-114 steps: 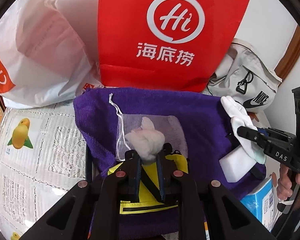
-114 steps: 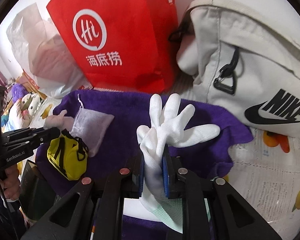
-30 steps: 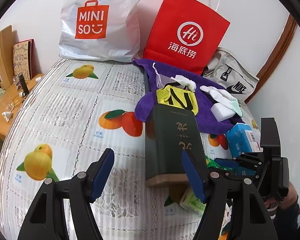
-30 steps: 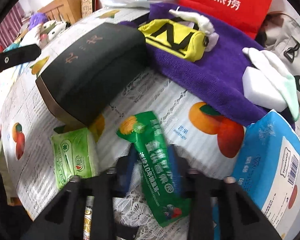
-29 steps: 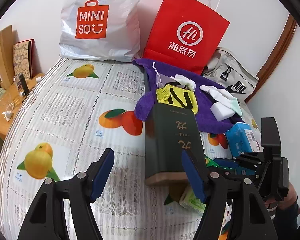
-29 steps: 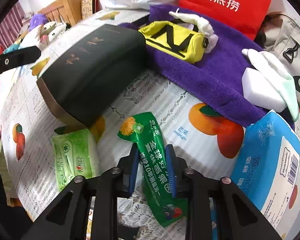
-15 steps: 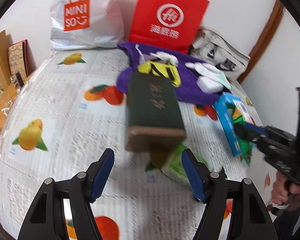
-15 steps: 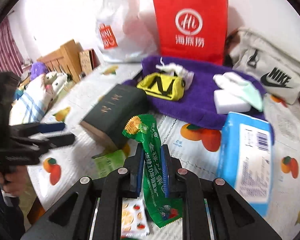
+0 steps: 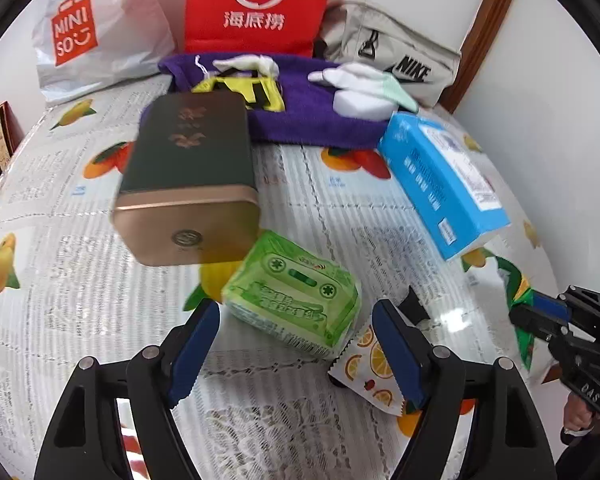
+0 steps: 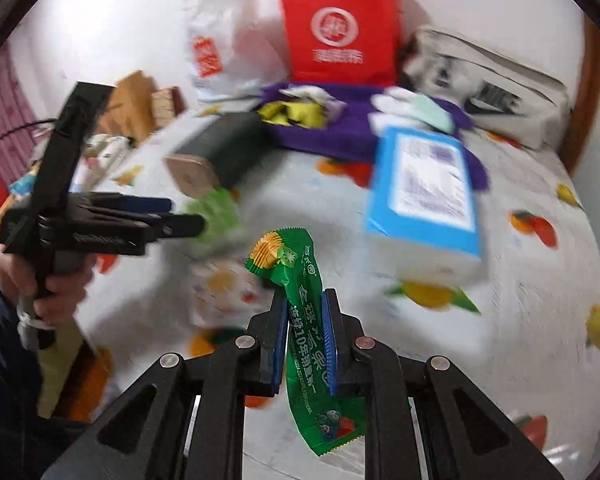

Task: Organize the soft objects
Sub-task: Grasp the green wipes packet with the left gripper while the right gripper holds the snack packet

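Note:
My right gripper (image 10: 305, 306) is shut on a long green snack packet (image 10: 300, 276) and holds it above the fruit-print bedspread. My left gripper (image 9: 296, 344) is open and its jaws are still opening. A light green tissue pack (image 9: 296, 300) lies just ahead of them, untouched. A white snack packet with orange slices (image 9: 370, 368) lies by the right finger (image 9: 396, 356). The purple towel (image 9: 312, 128) at the back carries a yellow pouch (image 9: 244, 88) and white gloves (image 9: 364, 80). In the left wrist view the right gripper (image 9: 536, 312) shows at the right edge with the green packet (image 9: 518, 284).
A dark green box with a gold end (image 9: 188, 176) lies left of the tissue pack, and a blue tissue box (image 9: 440, 176) to the right. A red paper bag (image 9: 256, 4), a white Miniso bag (image 9: 92, 32) and a grey Nike bag (image 9: 396, 56) line the wall.
My right gripper closed on the green packet and lifted it off the bed. My left gripper moved down toward the light green tissue pack and its jaws widened.

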A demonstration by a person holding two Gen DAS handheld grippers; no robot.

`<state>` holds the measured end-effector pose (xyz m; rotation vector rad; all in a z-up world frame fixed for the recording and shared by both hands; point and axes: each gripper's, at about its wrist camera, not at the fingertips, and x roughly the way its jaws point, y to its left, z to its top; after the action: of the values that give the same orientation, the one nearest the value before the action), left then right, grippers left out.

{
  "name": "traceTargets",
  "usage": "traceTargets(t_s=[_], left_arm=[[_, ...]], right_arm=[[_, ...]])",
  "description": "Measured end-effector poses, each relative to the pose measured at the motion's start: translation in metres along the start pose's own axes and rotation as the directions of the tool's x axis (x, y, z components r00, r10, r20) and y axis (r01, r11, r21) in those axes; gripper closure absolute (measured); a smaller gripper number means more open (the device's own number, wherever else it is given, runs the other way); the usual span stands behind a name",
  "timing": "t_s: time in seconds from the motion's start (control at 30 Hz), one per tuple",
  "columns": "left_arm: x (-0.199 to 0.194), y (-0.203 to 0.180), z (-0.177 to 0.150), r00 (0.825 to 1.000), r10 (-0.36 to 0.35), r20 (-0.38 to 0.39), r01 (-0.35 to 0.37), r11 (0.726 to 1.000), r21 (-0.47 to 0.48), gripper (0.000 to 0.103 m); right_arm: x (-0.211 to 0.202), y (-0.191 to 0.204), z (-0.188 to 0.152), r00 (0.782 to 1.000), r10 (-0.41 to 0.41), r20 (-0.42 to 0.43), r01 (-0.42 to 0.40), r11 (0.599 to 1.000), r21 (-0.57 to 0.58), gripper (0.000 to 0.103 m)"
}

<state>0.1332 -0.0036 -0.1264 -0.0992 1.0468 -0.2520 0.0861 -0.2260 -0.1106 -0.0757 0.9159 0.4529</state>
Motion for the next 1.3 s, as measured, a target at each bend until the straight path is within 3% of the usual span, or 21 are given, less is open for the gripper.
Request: traceTargets(t_s=[0.23, 0.6, 1.1, 1.3], left_arm=[[0.016, -0.009, 0.003, 0.998, 0.062, -0.008, -0.061, 0.997, 0.048, 0.026], [0.027, -0.008, 0.007, 1.000, 0.028, -0.003, -0.028, 0.998, 0.060, 0.025], [0.008, 0.004, 0.000, 0.999, 0.006, 0.043, -0.007, 1.000, 0.007, 0.051], [-0.004, 0.008, -0.008, 0.998, 0.004, 0.060, -0.004, 1.000, -0.002, 0.054]], right_arm=[[0.021, -0.045, -0.008, 0.999, -0.042, -0.024, 0.045, 0.993, 0.111, 0.087], [0.047, -0.049, 0.001, 1.000, 0.013, -0.028, -0.010, 0.995, 0.102, 0.087], [0.046, -0.032, -0.005, 0.999, 0.025, -0.040, -0.021, 0.996, 0.088, 0.087], [0.041, -0.032, -0.013, 0.999, 0.011, -0.036, -0.006, 0.993, 0.122, 0.087]])
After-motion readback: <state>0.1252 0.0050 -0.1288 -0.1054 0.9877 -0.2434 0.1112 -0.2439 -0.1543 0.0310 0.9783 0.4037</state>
